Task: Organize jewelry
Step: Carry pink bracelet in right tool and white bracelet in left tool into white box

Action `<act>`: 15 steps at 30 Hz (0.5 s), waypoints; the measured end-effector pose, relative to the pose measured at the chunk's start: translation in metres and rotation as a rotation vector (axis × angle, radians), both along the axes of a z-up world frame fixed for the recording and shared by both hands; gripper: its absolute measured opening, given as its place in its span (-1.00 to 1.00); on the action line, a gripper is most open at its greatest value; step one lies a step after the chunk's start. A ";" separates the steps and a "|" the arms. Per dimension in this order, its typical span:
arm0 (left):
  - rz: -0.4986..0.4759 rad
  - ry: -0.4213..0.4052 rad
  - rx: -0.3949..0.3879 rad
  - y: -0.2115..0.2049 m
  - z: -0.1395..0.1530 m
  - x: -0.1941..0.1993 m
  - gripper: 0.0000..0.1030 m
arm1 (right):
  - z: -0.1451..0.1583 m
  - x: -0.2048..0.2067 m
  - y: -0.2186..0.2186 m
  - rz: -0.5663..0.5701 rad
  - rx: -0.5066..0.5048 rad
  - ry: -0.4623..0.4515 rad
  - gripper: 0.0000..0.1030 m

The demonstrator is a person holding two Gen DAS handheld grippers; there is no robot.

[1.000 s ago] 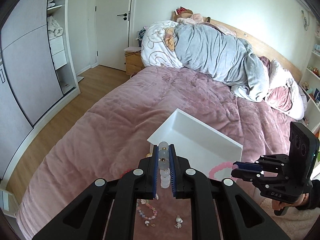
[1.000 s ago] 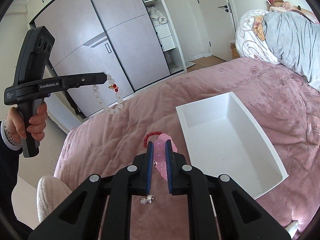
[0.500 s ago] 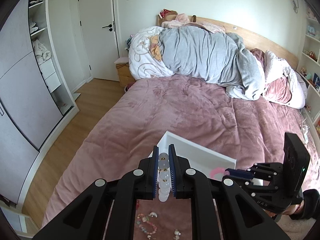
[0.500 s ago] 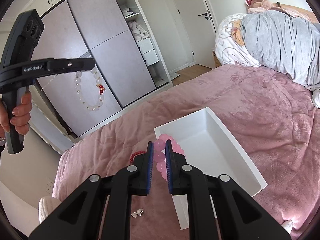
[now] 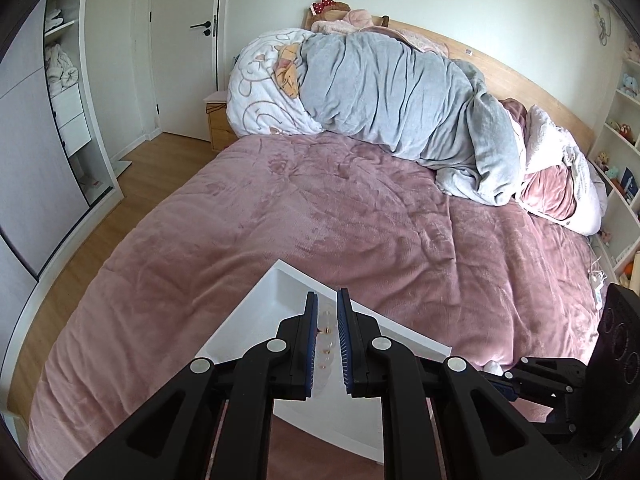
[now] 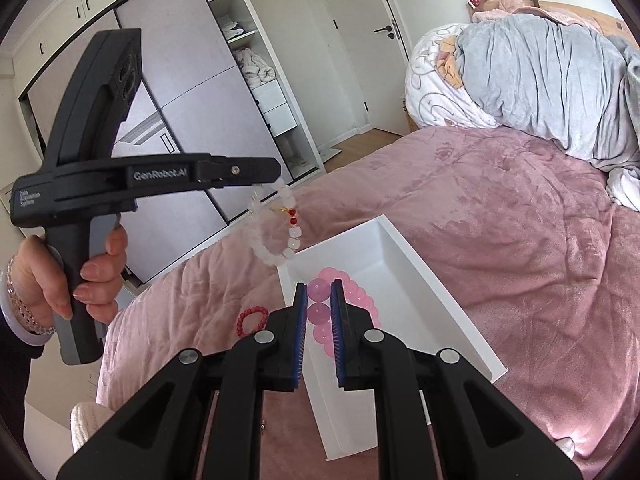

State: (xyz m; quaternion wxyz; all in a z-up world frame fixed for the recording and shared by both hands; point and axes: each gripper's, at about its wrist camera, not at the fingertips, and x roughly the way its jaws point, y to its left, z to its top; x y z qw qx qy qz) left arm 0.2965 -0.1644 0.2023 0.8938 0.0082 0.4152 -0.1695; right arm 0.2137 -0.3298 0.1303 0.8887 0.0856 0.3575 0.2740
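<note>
Both grippers moved over the white tray since a second ago, when they hung above the bedspread short of it. Left gripper (image 5: pixel 328 340) fingers pinch the white bead bracelet (image 6: pixel 276 228); right wrist view shows the loop, with its red beads, dangling from the fingertips above the tray's near-left corner, apart from the tray; in the left wrist view the pale beads are faint between the blue pads (image 5: pixel 311 344). Right gripper (image 6: pixel 319 320) fingers are pressed on the pink bead bracelet (image 6: pixel 352 300), two large pink beads caught between the pads, rest of the loop hanging over the tray interior; cannot tell if it touches the floor of the tray. White tray (image 6: pixel 440 292) sits on the pink bedspread (image 6: pixel 500 208), long axis running away from the right camera. Red bead bracelet (image 6: pixel 252 320) lies flat on the bedspread just beside the tray's left wall. Left hand (image 6: pixel 72 280) grips the left handle, beaded bracelets on the wrist. Farther out: grey duvet (image 5: pixel 392 96) bunched at the headboard, wardrobe (image 6: pixel 180 92) with sliding doors, white door (image 5: pixel 188 40) closed.
</note>
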 end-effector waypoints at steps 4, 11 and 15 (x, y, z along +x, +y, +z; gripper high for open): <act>0.017 0.035 0.006 -0.010 -0.037 0.019 -0.70 | -0.013 0.010 -0.006 -0.021 -0.009 0.026 -0.76; 0.057 0.093 0.016 -0.017 -0.106 0.042 -0.70 | -0.059 0.035 -0.008 -0.036 -0.061 0.131 -0.76; 0.070 0.124 0.049 -0.024 -0.147 0.048 -0.70 | -0.093 0.053 -0.006 -0.057 -0.105 0.208 -0.76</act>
